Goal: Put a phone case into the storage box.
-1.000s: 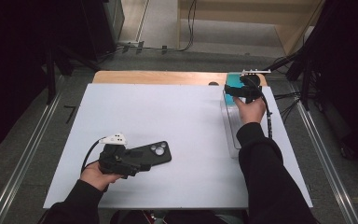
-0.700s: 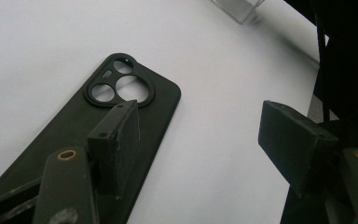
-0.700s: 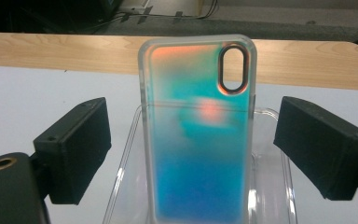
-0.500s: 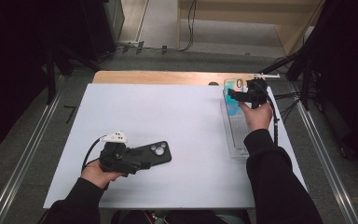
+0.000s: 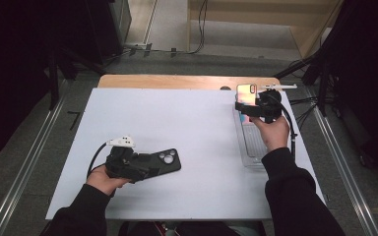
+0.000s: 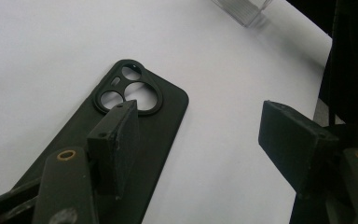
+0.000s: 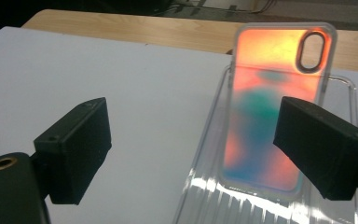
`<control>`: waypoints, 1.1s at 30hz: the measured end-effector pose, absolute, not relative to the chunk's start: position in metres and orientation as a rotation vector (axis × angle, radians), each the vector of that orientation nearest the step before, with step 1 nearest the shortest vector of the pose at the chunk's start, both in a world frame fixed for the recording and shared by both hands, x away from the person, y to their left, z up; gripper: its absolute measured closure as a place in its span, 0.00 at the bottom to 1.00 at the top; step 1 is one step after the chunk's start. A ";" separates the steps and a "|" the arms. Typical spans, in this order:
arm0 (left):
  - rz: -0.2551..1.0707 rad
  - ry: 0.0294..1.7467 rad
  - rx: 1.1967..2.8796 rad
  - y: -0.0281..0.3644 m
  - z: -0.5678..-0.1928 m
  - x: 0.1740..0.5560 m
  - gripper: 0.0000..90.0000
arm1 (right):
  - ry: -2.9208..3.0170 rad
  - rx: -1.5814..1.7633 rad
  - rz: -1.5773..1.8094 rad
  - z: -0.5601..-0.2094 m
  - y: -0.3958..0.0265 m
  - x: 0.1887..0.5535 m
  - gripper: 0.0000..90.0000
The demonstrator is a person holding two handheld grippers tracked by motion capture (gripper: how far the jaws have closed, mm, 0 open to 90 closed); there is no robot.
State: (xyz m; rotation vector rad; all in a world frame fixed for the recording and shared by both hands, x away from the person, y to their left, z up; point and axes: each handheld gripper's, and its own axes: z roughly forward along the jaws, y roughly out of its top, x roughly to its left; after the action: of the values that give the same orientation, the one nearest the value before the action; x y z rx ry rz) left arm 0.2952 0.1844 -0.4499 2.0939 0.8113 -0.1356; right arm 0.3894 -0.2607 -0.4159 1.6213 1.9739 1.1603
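Right gripper view: right gripper (image 7: 191,135) spread, iridescent phone case (image 7: 265,116) tilted over the clear tray (image 7: 214,205) by the table's (image 7: 98,65) far right edge. Square both pads on its long sides before closing. Left gripper (image 6: 203,130), spread, rests over the black phone case (image 6: 168,107) near the front edge.

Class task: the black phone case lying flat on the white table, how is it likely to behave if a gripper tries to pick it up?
The black phone case looks thin and hollow, so probably light. It lies flat, so jaws likely struggle to get under its edge. Its matte finish suggests decent grip, with some flex.
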 end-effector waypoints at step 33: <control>-0.137 0.795 2.097 0.189 -0.448 0.297 0.33 | 2.378 1.261 1.375 -0.419 -0.223 0.306 0.13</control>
State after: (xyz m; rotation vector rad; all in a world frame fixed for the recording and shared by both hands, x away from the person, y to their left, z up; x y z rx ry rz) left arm 0.2974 0.1889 -0.4483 2.0965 0.7949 -0.1368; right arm 0.3061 -0.2226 -0.4187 1.2606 2.3783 1.3747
